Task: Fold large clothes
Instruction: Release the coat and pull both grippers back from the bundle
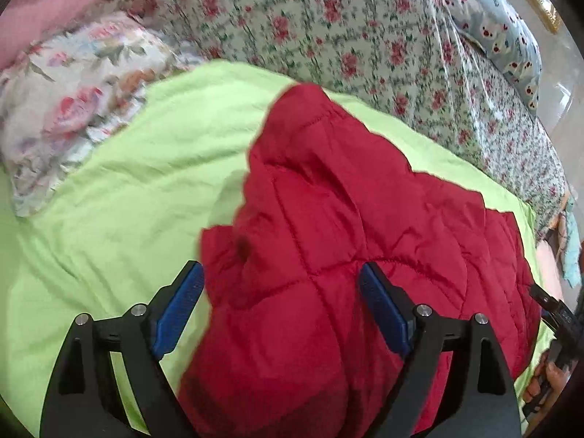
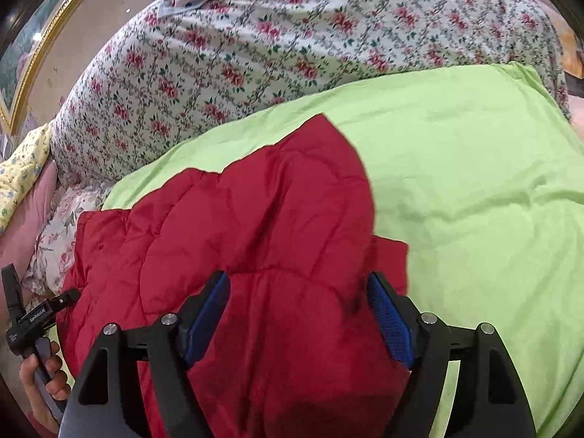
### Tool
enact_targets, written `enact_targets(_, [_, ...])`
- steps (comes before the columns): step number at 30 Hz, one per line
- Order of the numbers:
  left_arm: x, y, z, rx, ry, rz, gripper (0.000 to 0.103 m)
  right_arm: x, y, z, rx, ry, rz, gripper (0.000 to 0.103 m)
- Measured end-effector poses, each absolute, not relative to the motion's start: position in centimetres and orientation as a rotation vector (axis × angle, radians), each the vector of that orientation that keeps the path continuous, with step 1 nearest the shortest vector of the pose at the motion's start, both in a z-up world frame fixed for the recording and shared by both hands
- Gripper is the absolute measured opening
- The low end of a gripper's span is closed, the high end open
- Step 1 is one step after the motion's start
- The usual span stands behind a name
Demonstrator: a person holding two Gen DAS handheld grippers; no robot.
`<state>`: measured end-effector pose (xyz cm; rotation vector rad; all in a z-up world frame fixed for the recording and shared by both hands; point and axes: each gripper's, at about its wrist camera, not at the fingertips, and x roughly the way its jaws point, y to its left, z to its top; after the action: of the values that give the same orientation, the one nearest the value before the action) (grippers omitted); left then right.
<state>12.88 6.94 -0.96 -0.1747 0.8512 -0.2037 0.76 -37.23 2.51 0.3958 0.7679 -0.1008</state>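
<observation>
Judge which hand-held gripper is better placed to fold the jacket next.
Probably the right hand-held gripper: open, with the red jacket and its side edge between its fingers. The left hand-held gripper, also open, straddles bulkier fabric.

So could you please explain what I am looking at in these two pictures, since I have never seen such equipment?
There is no robot here: a person holds a two-finger tool in each hand, and each tool carries a wide-angle camera looking forward along its fingers. One picture comes from the left gripper, the other from the right gripper. The black arms with blue pads at the bottom of each picture are those fingers.

Both look down on a bed. A red padded jacket lies on a bright green sheet, with a flowered bedcover and a flowered pillow behind.

Both grippers stand open with the jacket's cloth lying between their fingers; neither grips it. At the edge of the right-hand picture you can see the person's left hand on the other tool.
</observation>
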Motion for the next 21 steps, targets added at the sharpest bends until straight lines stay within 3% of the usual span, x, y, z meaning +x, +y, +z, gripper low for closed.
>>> enact_targets(21, [5.6,6.7,1.6,-0.173,0.780,-0.294,0.089,-5.7,-32.4,4.5,0.288,0.685,-0.024,0.082])
